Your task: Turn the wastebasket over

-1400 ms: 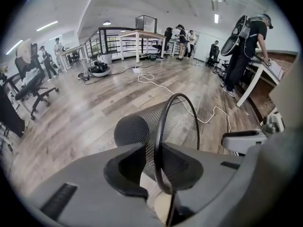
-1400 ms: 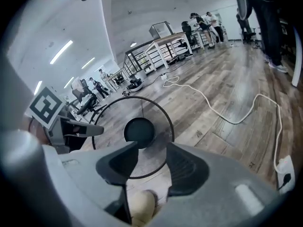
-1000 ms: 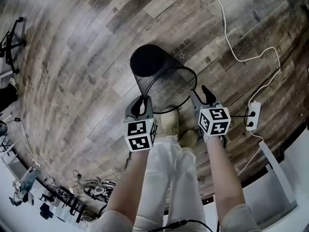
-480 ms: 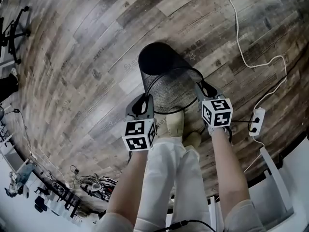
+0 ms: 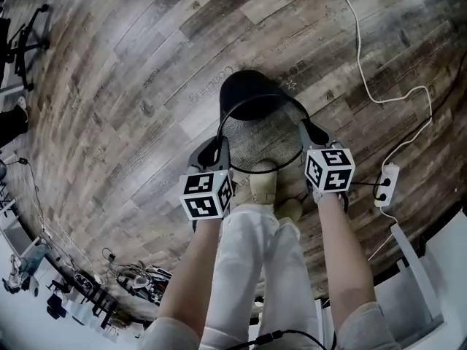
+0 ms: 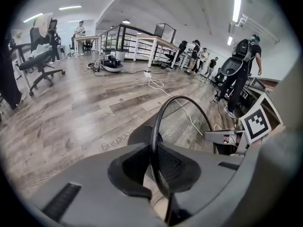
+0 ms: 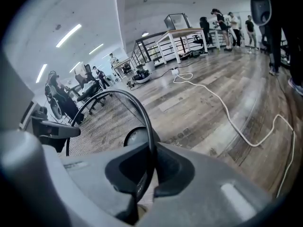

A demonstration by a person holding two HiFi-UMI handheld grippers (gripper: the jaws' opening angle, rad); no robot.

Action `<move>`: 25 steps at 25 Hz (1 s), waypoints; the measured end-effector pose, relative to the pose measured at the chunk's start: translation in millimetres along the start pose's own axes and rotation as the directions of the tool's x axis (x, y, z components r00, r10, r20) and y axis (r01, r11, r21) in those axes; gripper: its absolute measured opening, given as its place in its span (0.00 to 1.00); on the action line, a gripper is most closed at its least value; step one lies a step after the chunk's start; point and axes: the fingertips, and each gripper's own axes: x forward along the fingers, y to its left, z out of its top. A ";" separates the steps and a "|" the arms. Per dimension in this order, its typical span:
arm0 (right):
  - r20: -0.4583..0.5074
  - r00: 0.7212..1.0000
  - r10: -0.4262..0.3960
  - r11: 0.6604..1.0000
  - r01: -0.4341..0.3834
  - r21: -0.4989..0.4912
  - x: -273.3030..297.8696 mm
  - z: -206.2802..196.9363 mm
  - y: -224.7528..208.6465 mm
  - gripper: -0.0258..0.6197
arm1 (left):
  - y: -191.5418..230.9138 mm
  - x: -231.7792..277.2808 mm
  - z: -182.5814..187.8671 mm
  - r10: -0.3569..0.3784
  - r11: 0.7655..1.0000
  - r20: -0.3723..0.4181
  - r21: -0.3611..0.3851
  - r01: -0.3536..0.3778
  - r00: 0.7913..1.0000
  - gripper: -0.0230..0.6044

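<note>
Head view, left to right. An office chair [image 5: 28,36] stands at the far left edge of the wooden floor [image 5: 131,86].

The left tongs [image 5: 213,150], carrying a marker cube [image 5: 206,195], are clamped on the left side of the wastebasket's wire rim. In the left gripper view the rim runs straight down between the two pads of the left tongs [image 6: 154,171]. These tongs have just been closing, with the rim between them.

The wastebasket [image 5: 259,133] is black mesh. It lies tilted near the middle of the visible floor, just ahead of the person's shoes [image 5: 264,184]. Its open mouth faces the person and its closed base points away. The same wastebasket [image 6: 184,126] fills the centre of the left gripper view. It appears again at the left of the right gripper view [image 7: 99,122].

The right tongs [image 5: 310,131], with their own marker cube [image 5: 330,170], are clamped on the right side of the rim. In the right gripper view the rim passes between the pads of the right tongs [image 7: 144,174]. These too have just been closing onto it.

A white cable [image 5: 365,71] snakes across the floor to the right of the wastebasket. A power strip [image 5: 385,184] lies near the right edge of the floor.
</note>
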 end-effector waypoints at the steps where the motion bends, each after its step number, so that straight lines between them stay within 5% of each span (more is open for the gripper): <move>1: 0.000 1.000 -0.006 1.000 0.006 0.003 -6.2 0.5 -1.7 0.06 | -4.3 -1.8 0.9 -0.006 1.000 -0.003 0.002 0.006 1.000 0.09; 25: 0.065 0.973 -0.222 0.971 0.214 0.106 -254.2 22.0 -8.4 0.06 | -153.7 -131.2 30.4 -0.219 0.970 -0.054 0.096 0.224 0.974 0.08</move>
